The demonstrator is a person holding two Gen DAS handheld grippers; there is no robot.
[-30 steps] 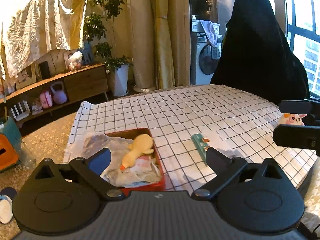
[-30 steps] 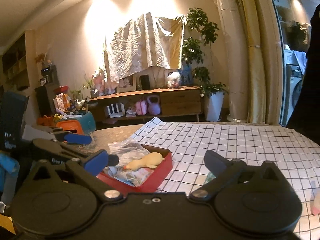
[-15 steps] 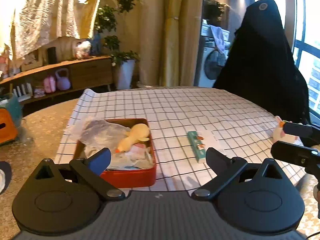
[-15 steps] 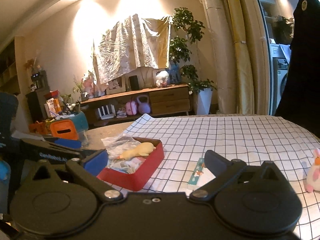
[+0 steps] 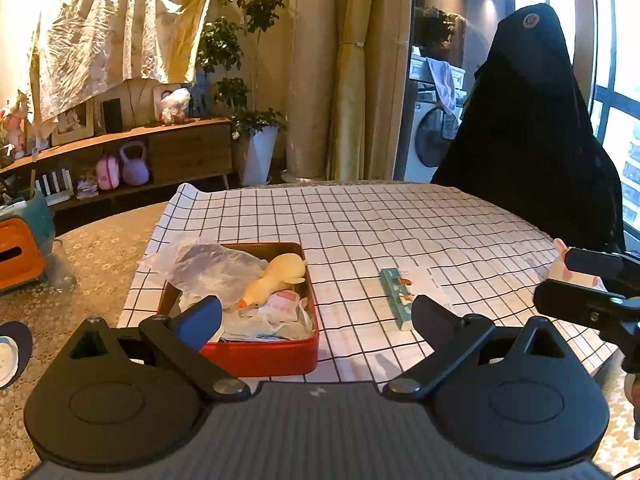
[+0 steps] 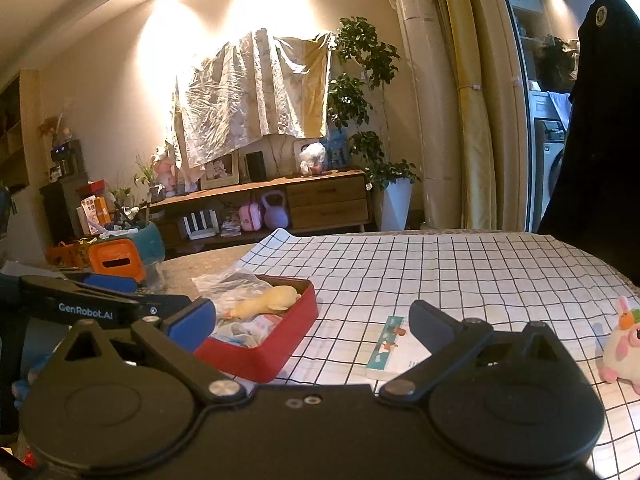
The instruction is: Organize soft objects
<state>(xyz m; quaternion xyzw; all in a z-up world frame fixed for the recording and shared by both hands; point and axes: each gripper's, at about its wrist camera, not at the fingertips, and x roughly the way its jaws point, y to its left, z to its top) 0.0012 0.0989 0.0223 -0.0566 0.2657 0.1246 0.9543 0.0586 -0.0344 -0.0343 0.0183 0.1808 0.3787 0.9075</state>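
Observation:
A red tin sits at the left of the checked cloth, holding a yellow plush duck on crumpled plastic bags. A pink and white plush bunny lies at the cloth's right side, partly hidden in the left wrist view. My left gripper hovers open just before the tin, with nothing in it. My right gripper is open and empty too, between the tin and the bunny. Each gripper shows at the edge of the other's view.
A teal-edged booklet lies mid-cloth. A black draped shape stands at the table's far right. An orange and teal box sits off the cloth to the left. A sideboard and plants line the far wall.
Both grippers have pulled back and swung right, so the tin and booklet sit more centred. The bunny has come into the right wrist view. Fingers stay open.

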